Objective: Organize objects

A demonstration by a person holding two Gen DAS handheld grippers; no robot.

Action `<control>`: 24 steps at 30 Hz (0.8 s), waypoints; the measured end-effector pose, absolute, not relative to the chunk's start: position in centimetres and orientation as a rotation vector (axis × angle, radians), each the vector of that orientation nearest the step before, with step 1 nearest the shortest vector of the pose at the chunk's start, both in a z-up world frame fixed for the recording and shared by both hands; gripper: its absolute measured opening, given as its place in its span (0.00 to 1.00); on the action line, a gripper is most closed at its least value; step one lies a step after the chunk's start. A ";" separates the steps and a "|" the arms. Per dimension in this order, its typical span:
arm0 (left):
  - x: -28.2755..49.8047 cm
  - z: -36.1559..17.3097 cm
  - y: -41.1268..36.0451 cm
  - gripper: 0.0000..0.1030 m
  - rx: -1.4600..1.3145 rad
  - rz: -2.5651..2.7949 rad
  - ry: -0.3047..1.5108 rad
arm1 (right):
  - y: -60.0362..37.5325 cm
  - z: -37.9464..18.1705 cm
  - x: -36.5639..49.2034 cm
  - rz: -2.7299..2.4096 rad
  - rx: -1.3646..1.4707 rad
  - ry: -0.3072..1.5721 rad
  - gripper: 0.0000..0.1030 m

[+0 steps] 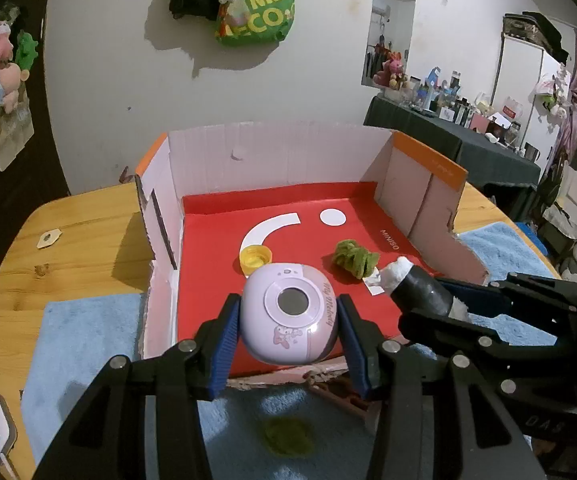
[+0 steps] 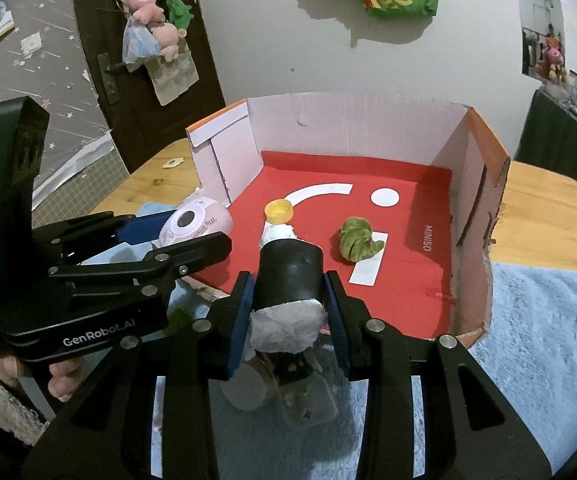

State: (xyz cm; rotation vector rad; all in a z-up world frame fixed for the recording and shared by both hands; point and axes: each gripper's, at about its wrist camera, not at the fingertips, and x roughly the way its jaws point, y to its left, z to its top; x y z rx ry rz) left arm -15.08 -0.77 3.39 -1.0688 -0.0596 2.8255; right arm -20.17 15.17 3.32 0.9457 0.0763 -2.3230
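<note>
While the left gripper [image 1: 288, 320] clamps a rounded lilac plastic toy camera [image 1: 288, 312] and the right gripper [image 2: 288, 300] grips a black paper-stuffed tube [image 2: 288, 280] over the red-floored cardboard box [image 1: 288, 152], releasing both inside seems next.

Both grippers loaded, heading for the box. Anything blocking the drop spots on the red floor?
Partly. The yellow cap sits just beyond the lilac camera toy held by the left gripper. The green scrunchie lies right of the black roll held by the right gripper. The floor behind them is bare.
</note>
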 end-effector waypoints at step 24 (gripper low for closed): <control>-18.0 1.3 -1.7 0.48 -1.221 2.743 -0.078 | 13.9 1.6 -23.3 -2.274 1.074 0.120 0.31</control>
